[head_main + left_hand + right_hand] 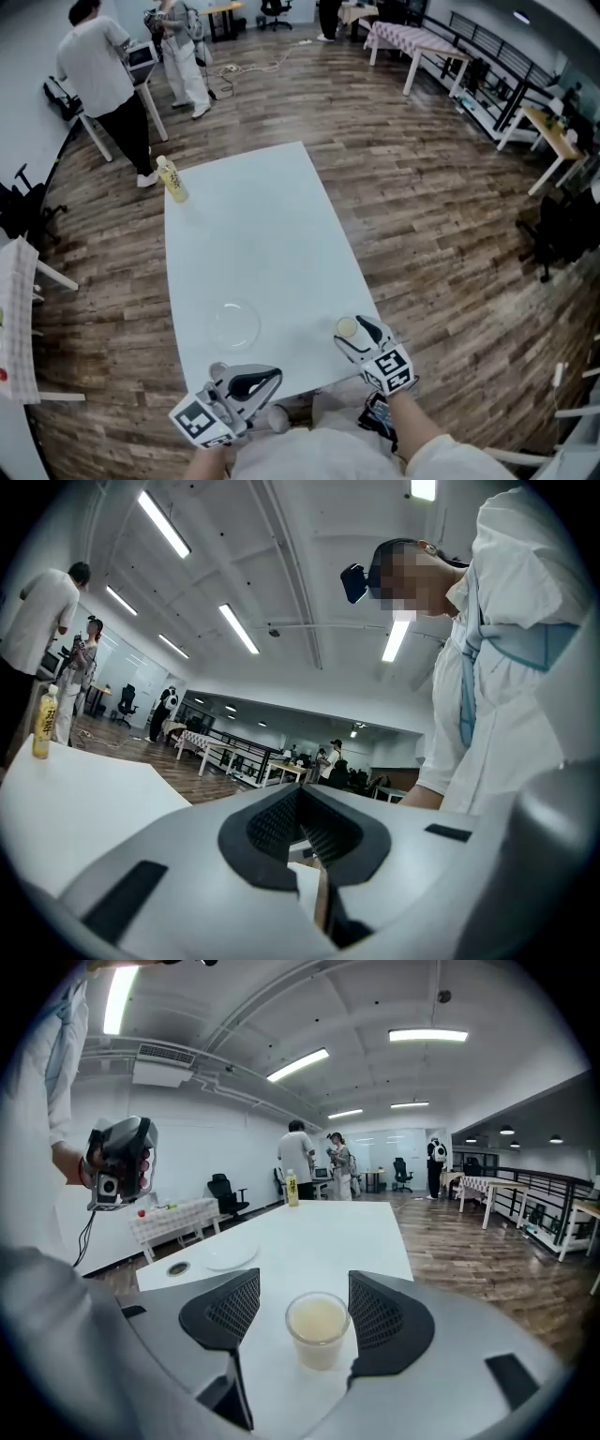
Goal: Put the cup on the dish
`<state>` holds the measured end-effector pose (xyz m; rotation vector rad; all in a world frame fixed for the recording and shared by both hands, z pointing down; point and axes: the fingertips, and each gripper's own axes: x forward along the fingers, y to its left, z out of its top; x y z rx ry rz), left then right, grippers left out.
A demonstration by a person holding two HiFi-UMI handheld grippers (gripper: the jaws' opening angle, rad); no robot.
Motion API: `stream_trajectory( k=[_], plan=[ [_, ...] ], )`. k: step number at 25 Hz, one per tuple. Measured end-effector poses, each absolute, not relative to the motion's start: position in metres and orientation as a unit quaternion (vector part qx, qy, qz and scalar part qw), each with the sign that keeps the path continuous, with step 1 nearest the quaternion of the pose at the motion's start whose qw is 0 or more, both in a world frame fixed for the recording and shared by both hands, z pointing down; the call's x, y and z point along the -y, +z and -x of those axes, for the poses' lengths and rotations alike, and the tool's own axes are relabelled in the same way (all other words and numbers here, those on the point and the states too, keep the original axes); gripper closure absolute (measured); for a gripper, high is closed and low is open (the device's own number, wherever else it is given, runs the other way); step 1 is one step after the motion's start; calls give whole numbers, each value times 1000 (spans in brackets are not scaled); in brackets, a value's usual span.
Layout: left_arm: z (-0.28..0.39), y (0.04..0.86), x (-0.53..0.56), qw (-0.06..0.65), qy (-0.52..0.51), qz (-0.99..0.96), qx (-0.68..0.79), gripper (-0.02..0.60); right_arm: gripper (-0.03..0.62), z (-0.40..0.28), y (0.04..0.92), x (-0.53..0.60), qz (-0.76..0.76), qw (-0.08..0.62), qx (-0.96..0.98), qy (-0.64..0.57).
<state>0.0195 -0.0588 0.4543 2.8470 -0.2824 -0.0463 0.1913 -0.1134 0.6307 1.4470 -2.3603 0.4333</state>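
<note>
The cup [318, 1330] stands ungripped between the spread right tongs [305, 1309] at the desk's [253, 234] near right corner (left tongs [267, 378] clenched, empty), not yet carried to the dish [234, 324].

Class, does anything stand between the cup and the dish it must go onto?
Nothing visible does: only bare table lies between the cup and the dish. The bottle stands away at the far corner. The right gripper's open jaws flank the cup.

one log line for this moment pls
step: cup not yet gripped | right gripper: open, astride cup | left gripper: shut, empty | cup: upright on table | dish: empty
</note>
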Motion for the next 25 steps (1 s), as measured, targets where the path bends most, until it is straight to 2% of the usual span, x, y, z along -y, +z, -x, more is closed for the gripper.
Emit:
stream_trajectory(
  k=[18, 25],
  plan=[
    [-22, 454, 65, 137, -5, -986, 96, 581, 298, -195, 686, 121, -491, 244, 817, 176],
    [-19, 454, 67, 139, -10, -985, 105, 581, 304, -196, 687, 123, -492, 242, 817, 177]
  ],
)
